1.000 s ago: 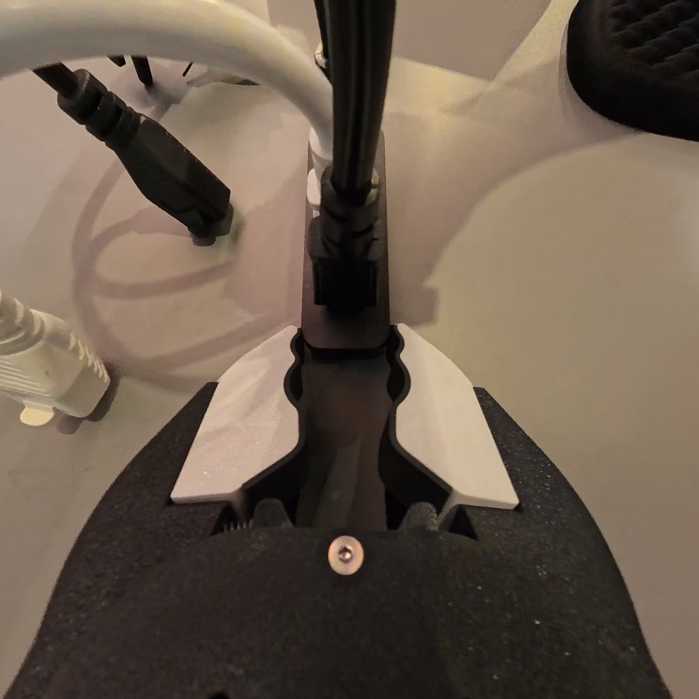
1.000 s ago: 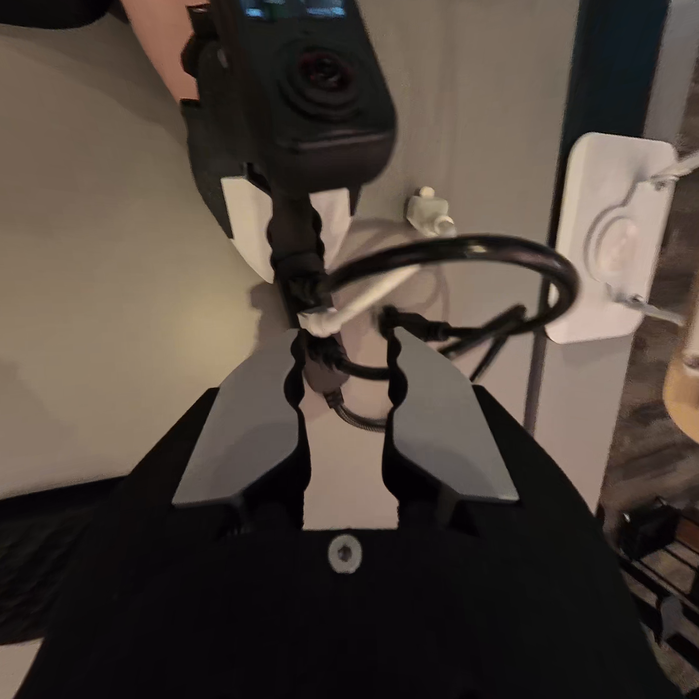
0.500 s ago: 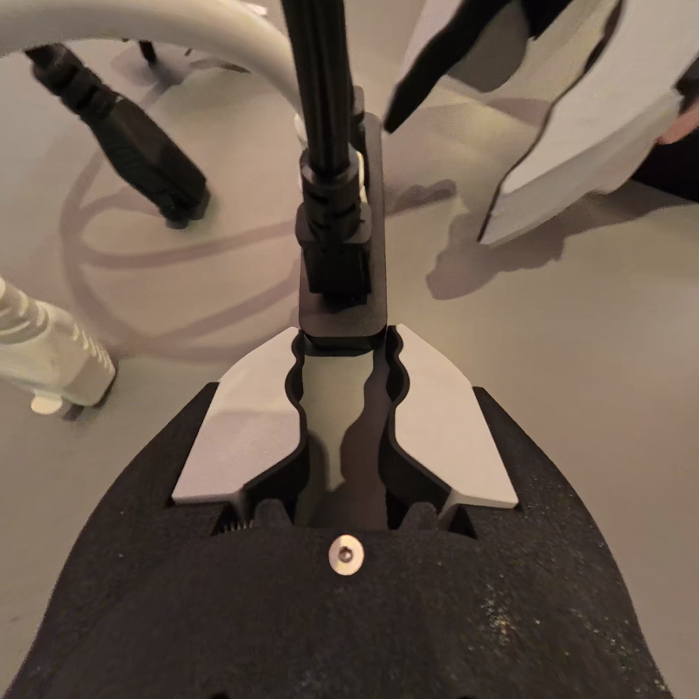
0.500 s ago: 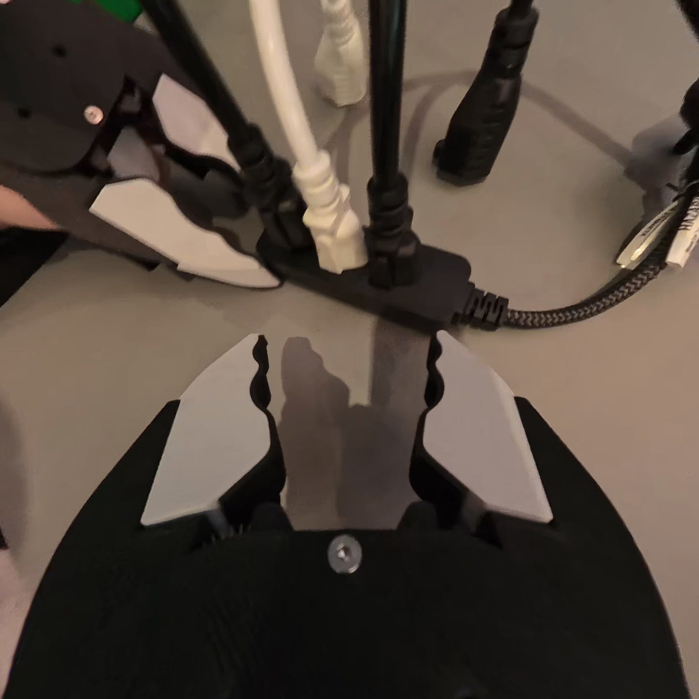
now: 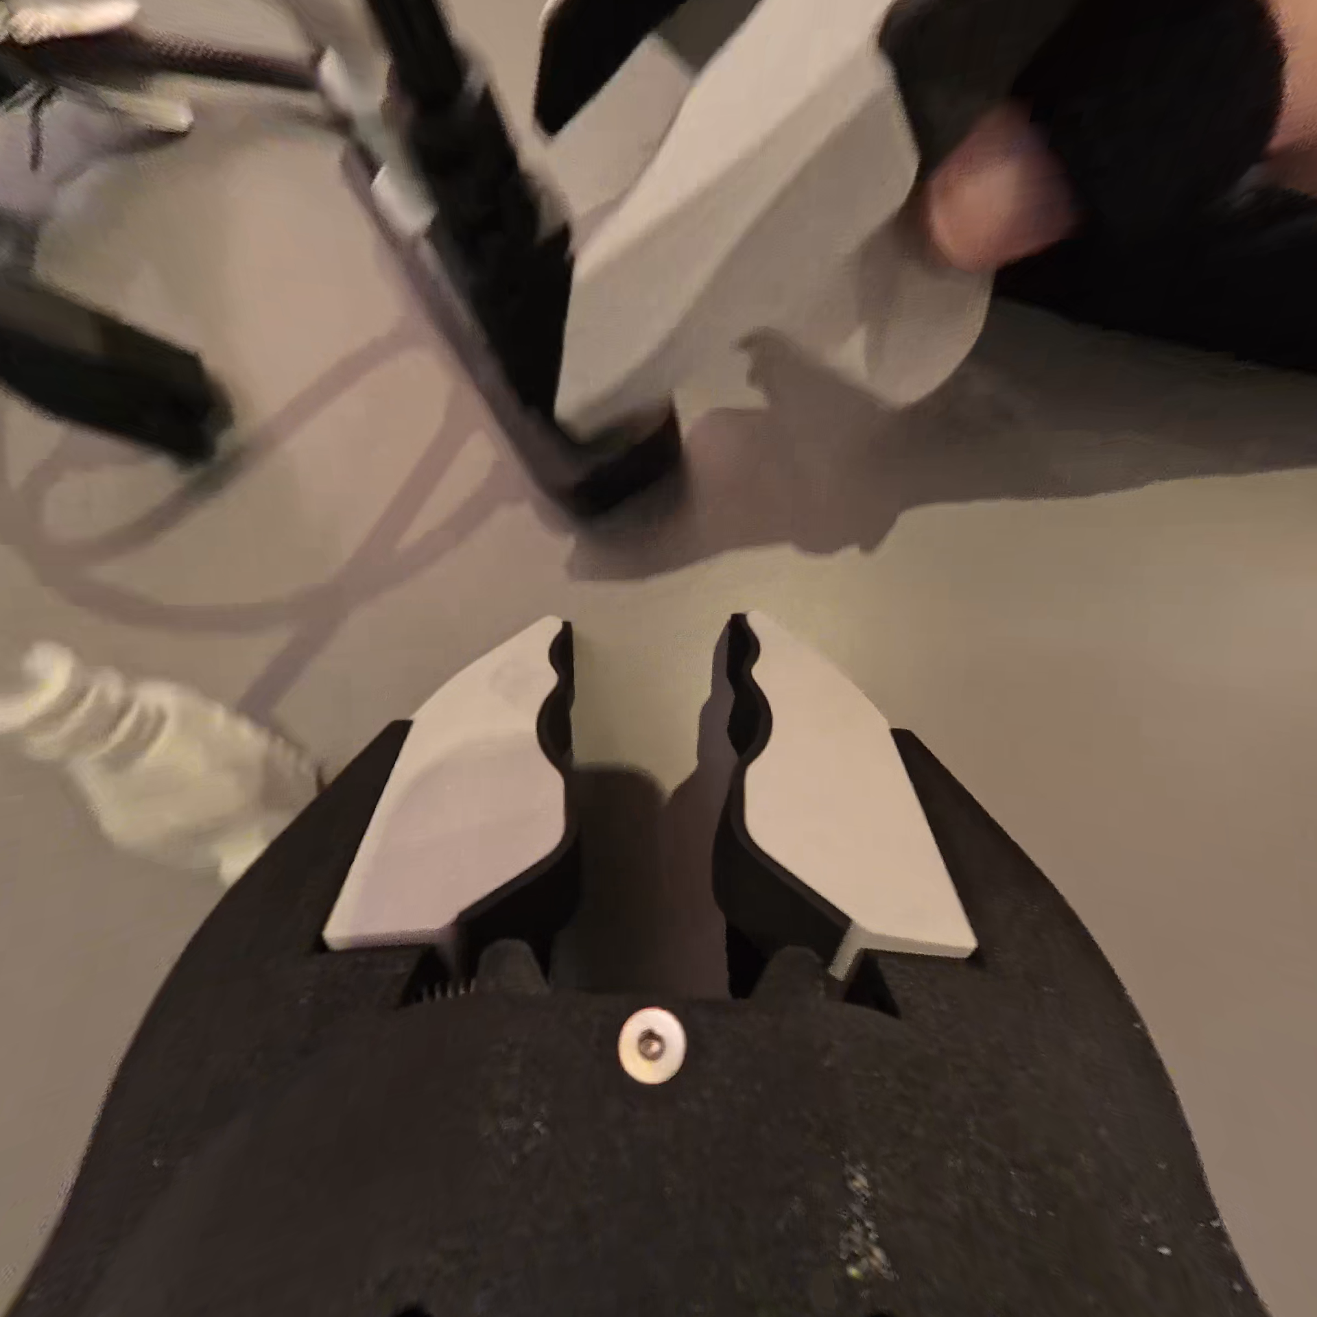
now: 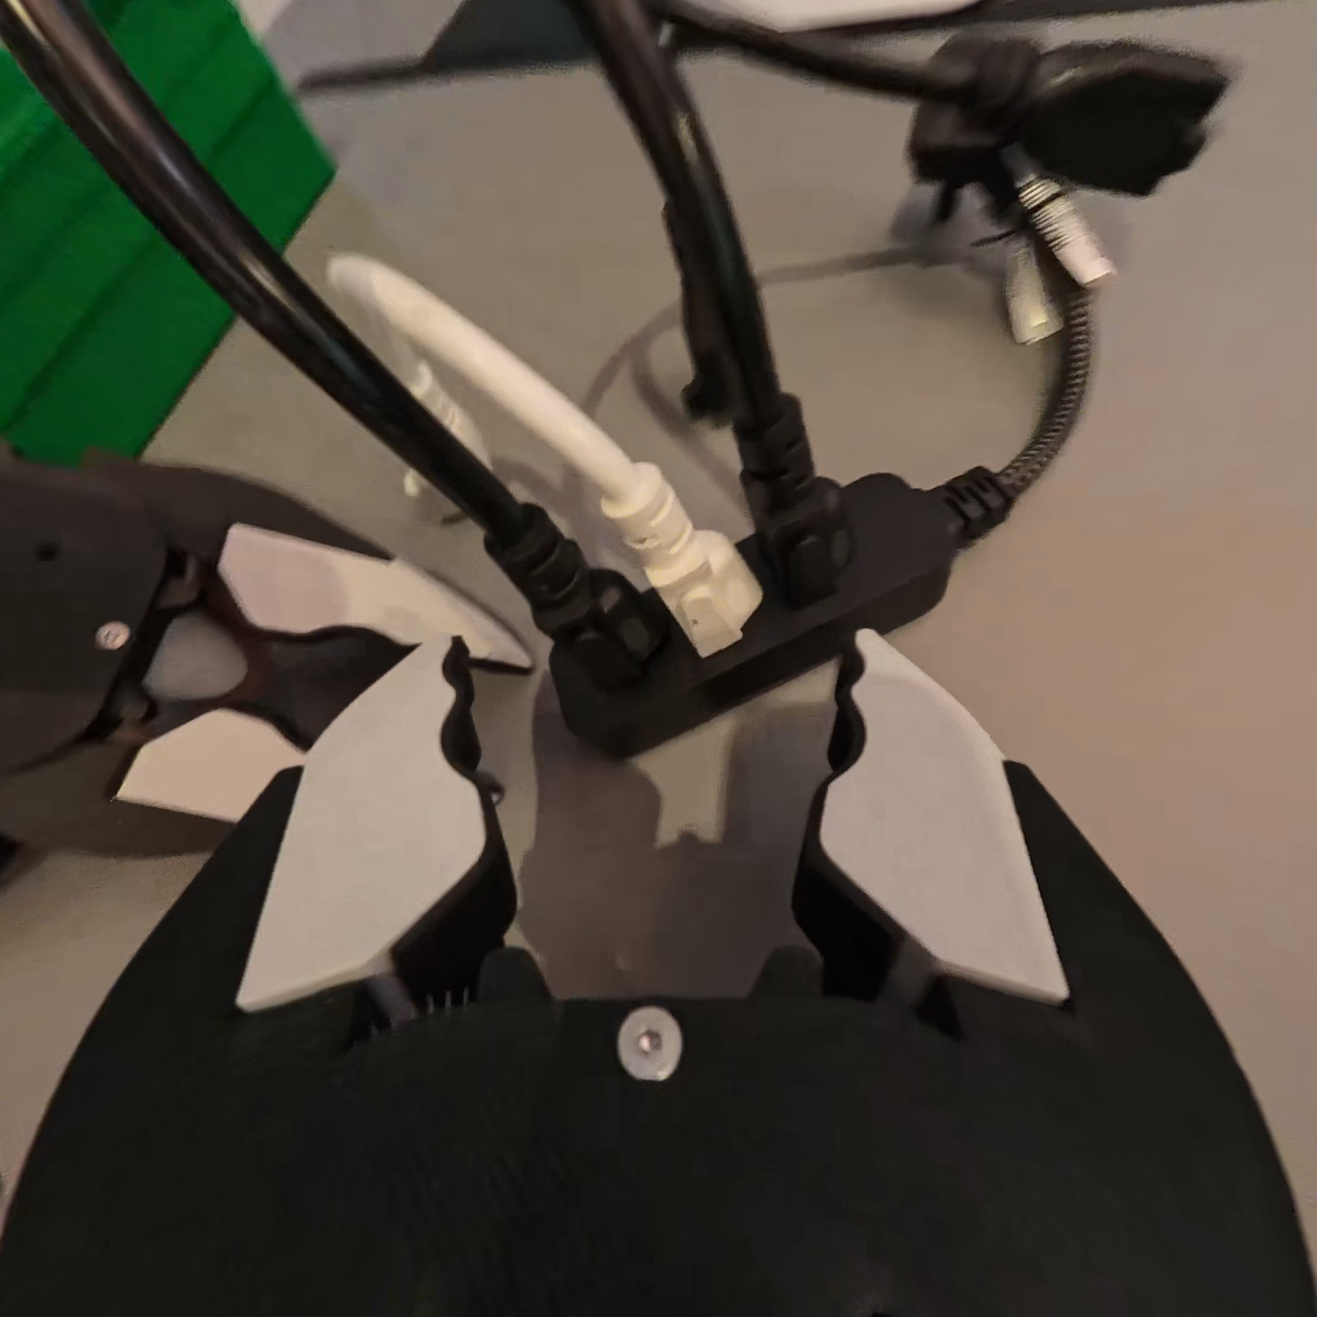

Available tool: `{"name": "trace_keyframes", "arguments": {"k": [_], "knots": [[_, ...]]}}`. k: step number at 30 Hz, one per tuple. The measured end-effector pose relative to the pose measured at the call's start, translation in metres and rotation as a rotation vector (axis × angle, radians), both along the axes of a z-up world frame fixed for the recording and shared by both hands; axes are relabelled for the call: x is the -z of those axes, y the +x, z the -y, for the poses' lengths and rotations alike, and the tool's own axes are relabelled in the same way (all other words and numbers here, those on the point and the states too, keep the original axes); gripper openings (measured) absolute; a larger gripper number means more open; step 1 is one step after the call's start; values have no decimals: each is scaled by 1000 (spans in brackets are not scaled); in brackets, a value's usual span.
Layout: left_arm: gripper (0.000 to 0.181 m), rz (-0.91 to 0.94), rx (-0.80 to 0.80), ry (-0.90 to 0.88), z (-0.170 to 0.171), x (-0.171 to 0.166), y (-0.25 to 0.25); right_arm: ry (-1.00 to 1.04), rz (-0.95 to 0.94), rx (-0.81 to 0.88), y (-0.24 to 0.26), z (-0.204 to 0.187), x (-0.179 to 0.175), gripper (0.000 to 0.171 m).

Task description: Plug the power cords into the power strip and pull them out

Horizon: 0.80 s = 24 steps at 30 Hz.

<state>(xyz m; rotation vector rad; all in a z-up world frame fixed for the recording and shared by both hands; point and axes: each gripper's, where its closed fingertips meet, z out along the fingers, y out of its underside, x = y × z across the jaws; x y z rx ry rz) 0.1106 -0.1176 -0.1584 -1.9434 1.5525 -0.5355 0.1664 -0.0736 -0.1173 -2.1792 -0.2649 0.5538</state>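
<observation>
- The black power strip lies flat on the grey table, just past the tips of the right gripper, at about 12 o'clock from it.
- Three plugs stand in the strip in a row: a black plug at the 9 o'clock end, a white plug in the middle, and another black plug toward 2 o'clock.
- All three look pushed in, so my guess is the pulling-out part comes next.
- The strip's own braided cord leaves its far end and bends up toward 1 o'clock.
- The right gripper is spread wide with nothing in it. I think it is open that wide so it can fit around the strip or a plug.
- The left gripper is partly open and holds nothing. It sits at 9 o'clock of the strip, near its end but not touching.
- More loose plugs lie farther off: one white plug and one black plug.
- A green box stands at 10 o'clock, well apart.
</observation>
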Motion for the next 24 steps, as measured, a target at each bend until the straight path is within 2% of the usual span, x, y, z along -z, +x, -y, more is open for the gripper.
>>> {"name": "trace_keyframes", "arguments": {"k": [4, 10, 14, 18, 24], "knots": [[44, 27, -129, 45, -7, -11, -42, 63, 95, 127, -6, -5, -1, 98], [42, 183, -175, 65, 2, -42, -60, -54, 314, 258, 2, -19, 31, 97], [42, 253, -177, 67, 5, -60, -69, -63, 287, 280, 8, -22, 34, 85], [40, 330, -185, 106, 6, -85, -88, -77, 275, 192, 10, -17, 34, 78], [38, 456, -189, 163, -3, -135, -134, -125, 324, -183, 4, 0, 36, 72]]}}
